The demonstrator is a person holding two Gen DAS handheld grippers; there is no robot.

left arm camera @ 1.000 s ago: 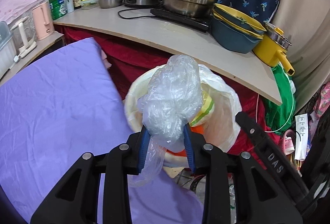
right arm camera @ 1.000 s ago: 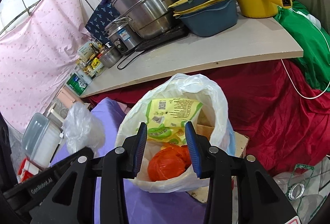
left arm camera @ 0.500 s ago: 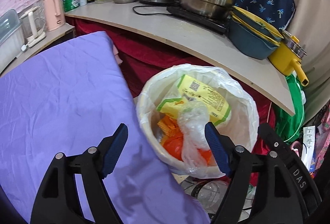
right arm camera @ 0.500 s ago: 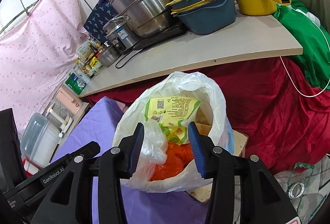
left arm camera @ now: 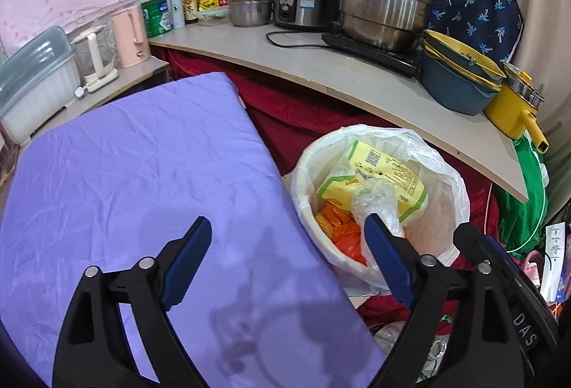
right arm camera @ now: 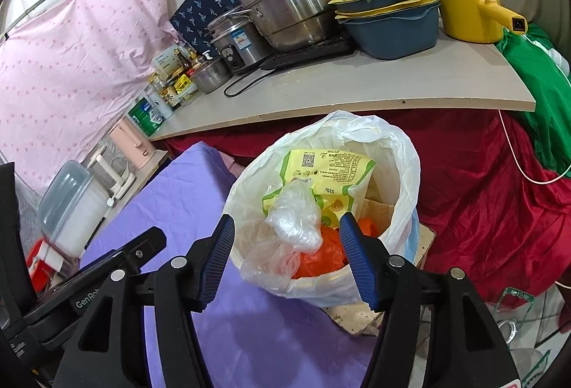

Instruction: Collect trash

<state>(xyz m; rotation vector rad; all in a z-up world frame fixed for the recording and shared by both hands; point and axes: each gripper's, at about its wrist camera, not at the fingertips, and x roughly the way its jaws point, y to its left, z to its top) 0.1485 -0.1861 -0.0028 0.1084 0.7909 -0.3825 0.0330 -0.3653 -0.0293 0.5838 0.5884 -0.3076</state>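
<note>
both tongs [left arm camera: 287, 261] [right arm camera: 285, 256] wide, empty, just opened; crumpled clear bag [right arm camera: 296, 222] upright in bin [right arm camera: 403, 152].

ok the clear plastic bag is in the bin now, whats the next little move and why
Probably draw both claws back from the bin and look for more trash. The crumpled clear bag lies loose on the yellow packet and orange bag. The left claw and right claw have just been opening and now grip nothing, and the purple cloth beneath shows no trash.
</note>
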